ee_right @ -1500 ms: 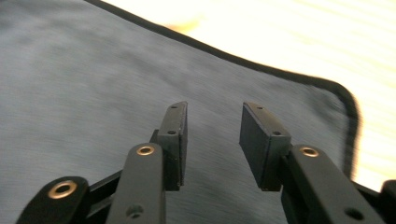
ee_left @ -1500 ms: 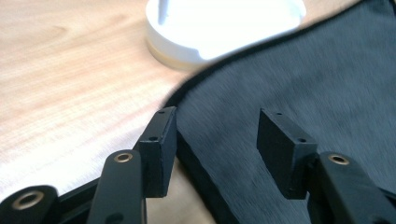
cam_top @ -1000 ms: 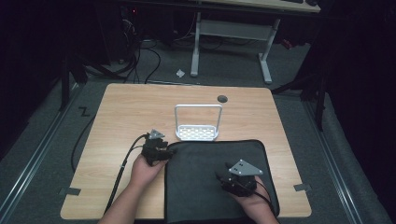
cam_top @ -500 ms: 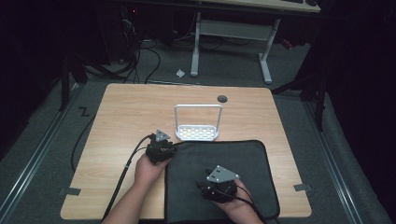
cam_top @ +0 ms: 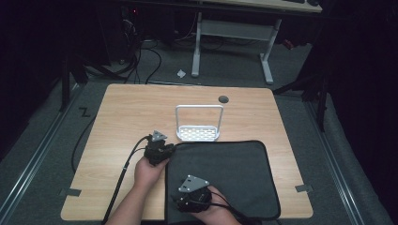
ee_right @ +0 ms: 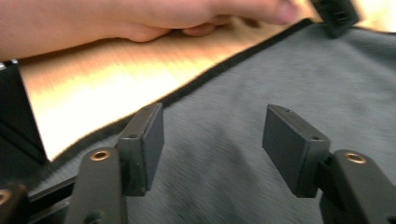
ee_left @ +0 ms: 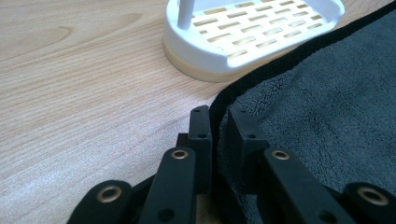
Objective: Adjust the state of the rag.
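A dark grey towel [cam_top: 234,173] with a black hem lies flat on the near right part of the wooden table [cam_top: 126,117]. My left gripper [cam_top: 165,151] sits at the towel's far left corner. In the left gripper view its jaws [ee_left: 218,114] are shut on the hem of the towel [ee_left: 327,102]. My right gripper [cam_top: 185,194] hovers low over the towel's near left part. Its jaws [ee_right: 215,126] stand open over the towel [ee_right: 233,84], close to the left hem, with nothing between them.
A white slotted dish [cam_top: 198,133] with a tall hoop handle stands just beyond the towel's far edge, close to the left gripper [ee_left: 252,32]. A round grommet hole [cam_top: 223,99] lies farther back. Bare wood [cam_top: 117,140] spreads to the left.
My right gripper has moved left and nearer across the towel, toward its left edge. The left gripper has stayed at the far left corner.
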`<action>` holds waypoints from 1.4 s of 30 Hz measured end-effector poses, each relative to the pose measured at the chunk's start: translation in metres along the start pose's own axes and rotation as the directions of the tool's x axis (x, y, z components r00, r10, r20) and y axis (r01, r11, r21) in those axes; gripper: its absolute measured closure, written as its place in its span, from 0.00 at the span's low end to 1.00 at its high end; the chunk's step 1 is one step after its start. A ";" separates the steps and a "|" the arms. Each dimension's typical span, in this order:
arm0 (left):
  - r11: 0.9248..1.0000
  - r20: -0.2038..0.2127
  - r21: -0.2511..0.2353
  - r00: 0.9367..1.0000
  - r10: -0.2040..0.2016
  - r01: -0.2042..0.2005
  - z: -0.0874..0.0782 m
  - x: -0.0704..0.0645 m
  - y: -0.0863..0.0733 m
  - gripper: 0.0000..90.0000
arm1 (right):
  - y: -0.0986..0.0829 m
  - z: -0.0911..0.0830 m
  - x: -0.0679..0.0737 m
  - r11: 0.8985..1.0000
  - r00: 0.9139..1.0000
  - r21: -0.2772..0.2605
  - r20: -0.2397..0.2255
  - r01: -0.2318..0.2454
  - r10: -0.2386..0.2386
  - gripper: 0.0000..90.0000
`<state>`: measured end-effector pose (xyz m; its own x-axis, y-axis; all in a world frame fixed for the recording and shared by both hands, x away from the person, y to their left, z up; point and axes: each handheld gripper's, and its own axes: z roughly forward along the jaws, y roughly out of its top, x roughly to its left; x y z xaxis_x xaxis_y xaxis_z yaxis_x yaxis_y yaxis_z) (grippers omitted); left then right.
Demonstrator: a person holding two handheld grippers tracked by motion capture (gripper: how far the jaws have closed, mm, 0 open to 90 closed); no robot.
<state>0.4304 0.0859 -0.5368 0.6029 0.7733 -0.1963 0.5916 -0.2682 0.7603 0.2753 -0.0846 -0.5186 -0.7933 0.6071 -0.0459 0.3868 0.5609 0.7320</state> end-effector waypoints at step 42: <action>0.974 0.102 -0.129 0.979 -0.174 0.187 -0.018 0.021 -0.004 0.95 | 0.016 -0.005 0.018 0.988 0.990 -0.111 0.096 0.111 -0.101 0.91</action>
<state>0.4308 0.1131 -0.5332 0.5419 0.7455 -0.3879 0.6196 -0.0426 0.7838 0.2646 -0.0675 -0.5044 -0.7797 0.5984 -0.1843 0.2414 0.5588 0.7934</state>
